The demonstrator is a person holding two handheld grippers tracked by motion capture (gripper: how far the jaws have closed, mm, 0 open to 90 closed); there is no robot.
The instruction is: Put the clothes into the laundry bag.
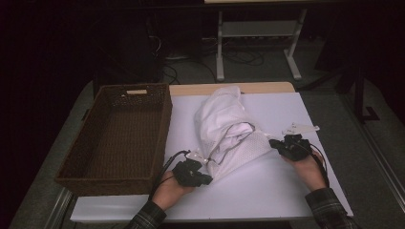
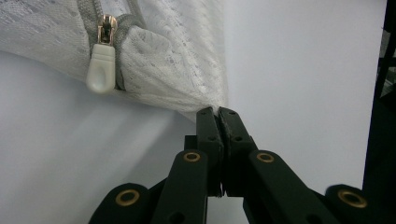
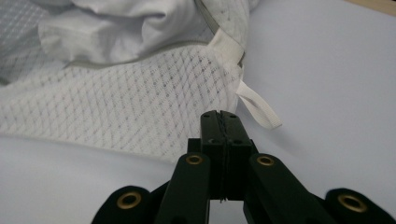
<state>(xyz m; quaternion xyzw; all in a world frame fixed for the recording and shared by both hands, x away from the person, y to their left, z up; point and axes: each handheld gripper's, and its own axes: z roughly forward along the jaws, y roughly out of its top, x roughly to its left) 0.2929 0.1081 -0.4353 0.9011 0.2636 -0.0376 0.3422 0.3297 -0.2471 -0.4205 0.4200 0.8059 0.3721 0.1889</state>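
A white mesh zip bag (image 1: 229,138) stuffed with white cloth lies on the white sheet (image 1: 267,191). My left gripper (image 1: 208,180) is at its near left corner. In the left gripper view the jaws (image 2: 218,111) are shut on a pinch of the mesh (image 2: 177,70), just below the pearly zipper pull (image 2: 100,70). My right gripper (image 1: 273,142) meets the bag's right corner. Its jaws (image 3: 219,113) are pressed together at the mesh edge (image 3: 116,107), beside a white ribbon loop (image 3: 259,109), and seem to pinch that edge.
A brown wicker basket (image 1: 165,124) stands along the left of the sheet, close to the bag and my left hand. Bare sheet lies in front of the bag and to its right. A white frame (image 1: 219,47) stands on the floor beyond the table.
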